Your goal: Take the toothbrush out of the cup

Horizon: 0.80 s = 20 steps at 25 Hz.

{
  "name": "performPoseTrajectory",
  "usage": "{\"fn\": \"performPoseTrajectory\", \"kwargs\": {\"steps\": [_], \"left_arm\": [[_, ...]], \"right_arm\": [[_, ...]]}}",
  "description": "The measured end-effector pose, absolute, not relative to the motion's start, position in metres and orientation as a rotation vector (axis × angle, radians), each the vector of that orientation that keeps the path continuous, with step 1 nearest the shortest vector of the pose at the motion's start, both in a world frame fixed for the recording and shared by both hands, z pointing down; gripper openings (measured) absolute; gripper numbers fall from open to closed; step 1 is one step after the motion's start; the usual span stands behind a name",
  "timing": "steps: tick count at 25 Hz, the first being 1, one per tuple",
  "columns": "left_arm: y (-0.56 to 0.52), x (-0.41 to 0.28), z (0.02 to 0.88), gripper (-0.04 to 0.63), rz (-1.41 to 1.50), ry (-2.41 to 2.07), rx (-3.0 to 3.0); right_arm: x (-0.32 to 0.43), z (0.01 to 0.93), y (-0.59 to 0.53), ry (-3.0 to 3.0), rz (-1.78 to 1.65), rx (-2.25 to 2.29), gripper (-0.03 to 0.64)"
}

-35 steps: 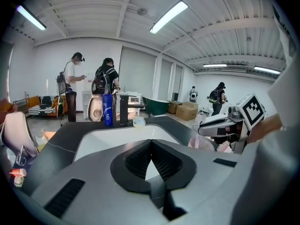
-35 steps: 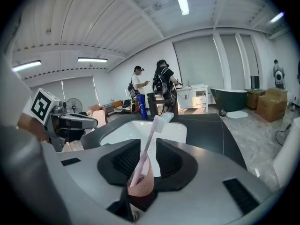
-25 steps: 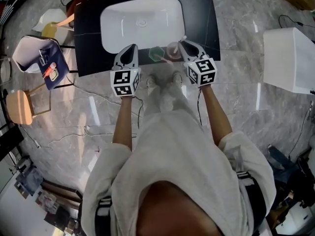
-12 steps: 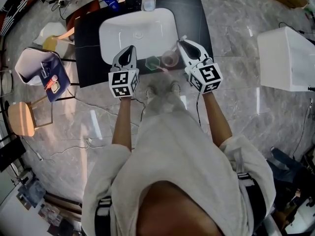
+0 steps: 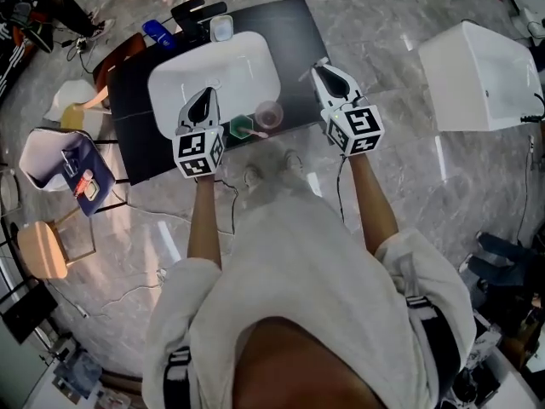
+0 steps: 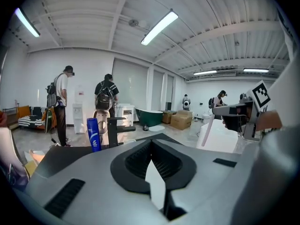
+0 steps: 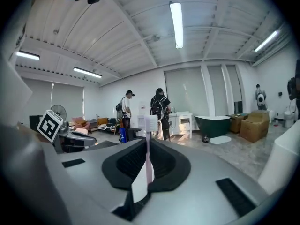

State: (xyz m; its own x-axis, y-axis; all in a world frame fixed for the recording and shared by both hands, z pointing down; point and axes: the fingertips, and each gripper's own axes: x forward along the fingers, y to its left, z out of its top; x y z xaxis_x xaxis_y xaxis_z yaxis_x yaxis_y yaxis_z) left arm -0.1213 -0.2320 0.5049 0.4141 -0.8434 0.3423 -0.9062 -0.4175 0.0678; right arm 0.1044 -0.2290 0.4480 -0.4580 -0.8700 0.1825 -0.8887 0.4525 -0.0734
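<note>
Toothbrush (image 7: 148, 159) is clamped in the right gripper (image 7: 149, 143), whose two dark pads are closed against the thin pale-pink handle. In the right gripper view its long axis runs straight up and down across the jaws. The white bristle head sticks up above the fingertips and the handle runs down through the gap below them. Which way the bristles face cannot be made out.

From the left gripper view the toothbrush (image 6: 206, 129) shows as a pinkish stick below the tip of the right gripper, leaning a little off upright with its lower end free in the air.

In the head view the right gripper (image 5: 322, 68) is held over the right part of the black counter (image 5: 298, 41). At that size the brush itself is probably no more than a pale speck at the jaw tips. A pinkish cup (image 5: 269, 113) and a green cup (image 5: 242, 127) stand side by side near the counter's front edge. Both are apart from the right gripper, so the brush is clear of them.

The left gripper (image 6: 150, 143) has its jaw tips together with nothing between them. In the head view it (image 5: 208, 96) is over the white basin (image 5: 213, 71), just left of the green cup.
</note>
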Motion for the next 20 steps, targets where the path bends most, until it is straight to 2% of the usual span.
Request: {"fn": "performPoseTrajectory", "kwargs": {"steps": [10, 20], "left_arm": [[-0.252, -0.091, 0.515, 0.026, 0.397, -1.429, 2.477], [-0.263, -0.095, 0.525, 0.026, 0.419, -1.418, 2.454]], "right_arm": [[0.183, 0.477, -0.221, -2.329, 0.237, 1.724, 0.034], [0.171, 0.532, -0.256, -2.107, 0.071, 1.491, 0.034]]}}
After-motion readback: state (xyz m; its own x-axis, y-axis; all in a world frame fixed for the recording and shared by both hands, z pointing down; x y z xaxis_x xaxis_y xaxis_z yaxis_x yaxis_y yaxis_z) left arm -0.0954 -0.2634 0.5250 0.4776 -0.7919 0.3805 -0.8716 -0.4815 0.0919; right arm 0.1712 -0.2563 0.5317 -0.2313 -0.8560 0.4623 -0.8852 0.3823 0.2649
